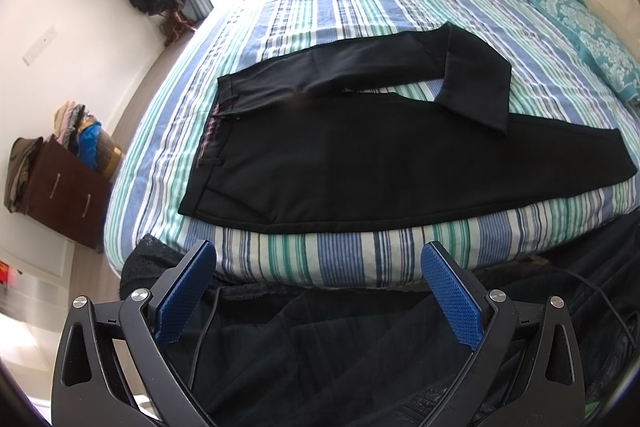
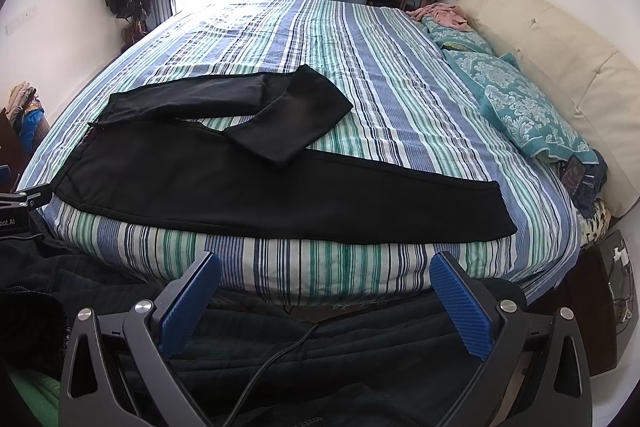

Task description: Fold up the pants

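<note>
Both the left hand-held gripper and right hand-held gripper hang spread and empty, ready to reach the black fabric pants lying ahead on the striped bed, far leg doubled back.

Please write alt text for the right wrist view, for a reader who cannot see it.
Black pants lie flat on a striped bed, the far leg bent back so its cuff rests on the near leg. The open right gripper hovers empty before the bed edge; teal pillows lie at right.
</note>
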`<state>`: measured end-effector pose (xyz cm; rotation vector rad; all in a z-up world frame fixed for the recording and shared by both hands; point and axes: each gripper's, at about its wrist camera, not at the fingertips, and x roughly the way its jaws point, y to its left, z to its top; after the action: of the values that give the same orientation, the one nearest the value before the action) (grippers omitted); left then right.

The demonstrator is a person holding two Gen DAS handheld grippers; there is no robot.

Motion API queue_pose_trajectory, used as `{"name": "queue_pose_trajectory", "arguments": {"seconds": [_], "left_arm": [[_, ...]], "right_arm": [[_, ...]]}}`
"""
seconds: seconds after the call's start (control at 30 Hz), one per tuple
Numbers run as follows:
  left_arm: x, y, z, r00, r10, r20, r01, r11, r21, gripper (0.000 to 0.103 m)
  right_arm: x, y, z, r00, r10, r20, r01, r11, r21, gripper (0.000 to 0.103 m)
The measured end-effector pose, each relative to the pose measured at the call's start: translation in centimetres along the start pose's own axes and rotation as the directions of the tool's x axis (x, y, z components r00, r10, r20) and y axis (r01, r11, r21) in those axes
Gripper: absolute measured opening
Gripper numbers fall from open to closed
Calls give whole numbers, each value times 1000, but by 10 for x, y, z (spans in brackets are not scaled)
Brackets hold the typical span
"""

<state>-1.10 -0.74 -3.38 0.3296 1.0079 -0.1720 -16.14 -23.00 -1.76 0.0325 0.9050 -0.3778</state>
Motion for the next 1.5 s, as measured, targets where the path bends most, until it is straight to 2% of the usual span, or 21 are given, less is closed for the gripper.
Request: {"name": "queue_pose_trajectory", "arguments": {"seconds": [0.77,1.5], "left_arm": [[-10,-12,1,997,-43,59,41,998,42,102],[-12,-12,1,997,-35,65,32,998,45,102]], "right_arm": [[-8,-4,-1,999,-25,29,25,1000,-7,103],[-3,-3,-2,1000,-4,18,4,1000,-10,103]]}}
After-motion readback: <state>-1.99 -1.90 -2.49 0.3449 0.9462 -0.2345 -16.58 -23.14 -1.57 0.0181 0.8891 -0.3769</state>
